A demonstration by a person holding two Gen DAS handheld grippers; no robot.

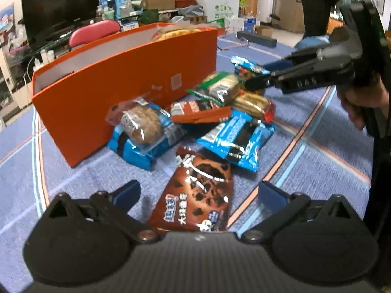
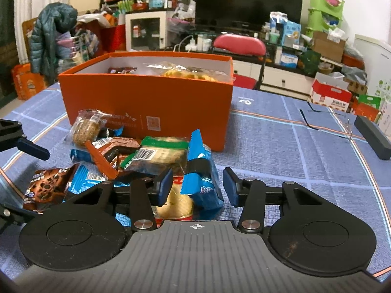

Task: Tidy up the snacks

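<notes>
I'm hovering my left gripper (image 1: 199,191) wide open over a brown cookie bag (image 1: 198,193), nothing gripped. My right gripper (image 2: 196,186) is sitting part open around a blue wrapper (image 2: 204,183), pads not pressing it. Snacks are piling on the blue tablecloth (image 2: 293,151), touching the orange box (image 2: 146,97), which is already holding some.

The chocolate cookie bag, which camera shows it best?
The left wrist view. There the chocolate cookie bag lies nearly whole on the cloth, between the open left gripper. In the right wrist view, only one end of the bag shows at the left edge, partly hidden behind the right gripper.
</notes>
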